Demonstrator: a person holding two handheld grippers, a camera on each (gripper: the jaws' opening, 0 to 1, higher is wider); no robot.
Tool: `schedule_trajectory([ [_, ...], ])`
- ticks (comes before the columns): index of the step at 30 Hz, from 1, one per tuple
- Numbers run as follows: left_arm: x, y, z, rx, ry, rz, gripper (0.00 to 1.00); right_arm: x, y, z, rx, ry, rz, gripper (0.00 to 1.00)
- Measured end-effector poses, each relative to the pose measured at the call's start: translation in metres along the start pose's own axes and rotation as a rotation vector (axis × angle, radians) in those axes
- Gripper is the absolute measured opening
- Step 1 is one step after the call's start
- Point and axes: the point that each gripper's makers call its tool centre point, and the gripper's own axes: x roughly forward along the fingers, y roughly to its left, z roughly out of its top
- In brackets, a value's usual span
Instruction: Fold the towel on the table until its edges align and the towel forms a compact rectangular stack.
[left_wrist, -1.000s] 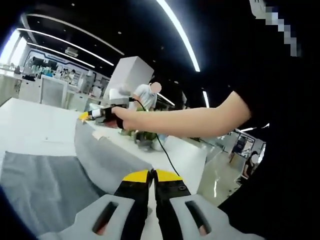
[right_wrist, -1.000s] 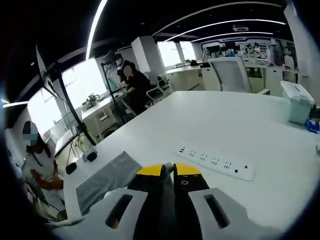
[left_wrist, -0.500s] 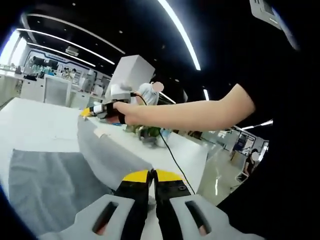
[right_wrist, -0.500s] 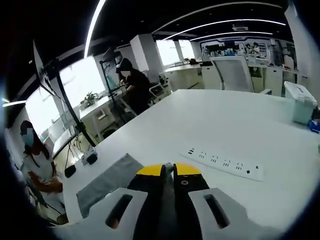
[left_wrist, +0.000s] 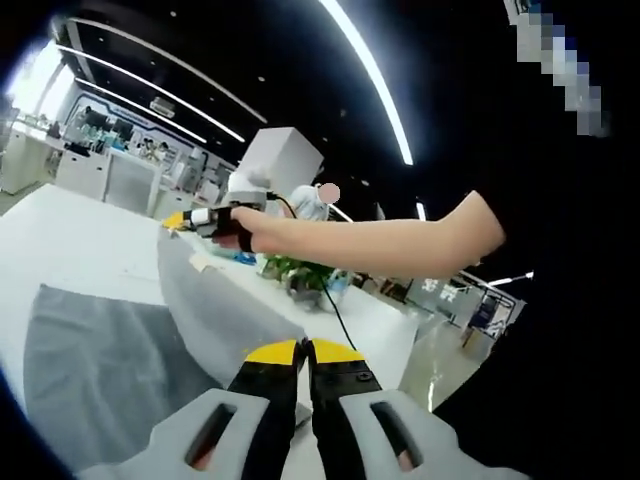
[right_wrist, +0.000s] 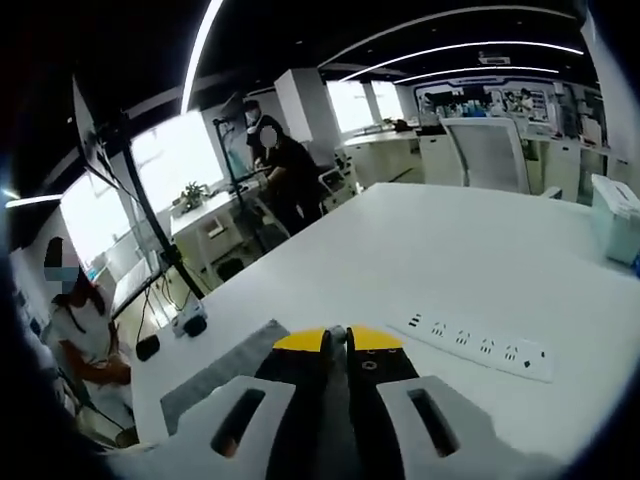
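Observation:
A grey towel (left_wrist: 100, 365) lies partly flat on the white table (left_wrist: 60, 235), and one edge of it rises in a long fold (left_wrist: 210, 305). My left gripper (left_wrist: 305, 352) is shut on the near end of that raised edge. The right gripper (left_wrist: 175, 221), held by a hand on a bare arm, pinches the far end above the table. In the right gripper view, my right gripper (right_wrist: 335, 340) is shut with grey cloth between its yellow-tipped jaws. The flat part of the towel (right_wrist: 215, 375) lies below and to the left.
A white power strip (right_wrist: 480, 345) lies on the table (right_wrist: 420, 260) to the right of my right gripper. A pale box (right_wrist: 615, 215) stands at the far right edge. An office chair (right_wrist: 490, 155) is behind the table. People stand at desks to the left.
Both grippers stay shut on the towel's raised edge. Both views have shifted a little with the hands, and the raised fold stays stretched between the two grippers.

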Motion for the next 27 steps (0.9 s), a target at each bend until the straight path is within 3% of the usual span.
schedule_trajectory([
  [4, -0.005, 0.011, -0.007, -0.013, 0.016, 0.029, 0.03, 0.011, -0.002, -0.005, -0.011, 0.027, 0.003, 0.04],
  [14, -0.016, 0.026, -0.007, -0.020, 0.010, 0.067, 0.03, 0.026, 0.005, -0.007, 0.029, 0.022, 0.028, 0.04],
  [18, -0.017, 0.027, -0.007, 0.000, 0.020, 0.071, 0.03, 0.029, 0.004, -0.009, 0.058, 0.034, 0.026, 0.04],
  [27, -0.027, 0.023, -0.005, 0.018, 0.016, 0.083, 0.03, 0.025, 0.021, -0.004, 0.070, 0.020, 0.035, 0.04],
])
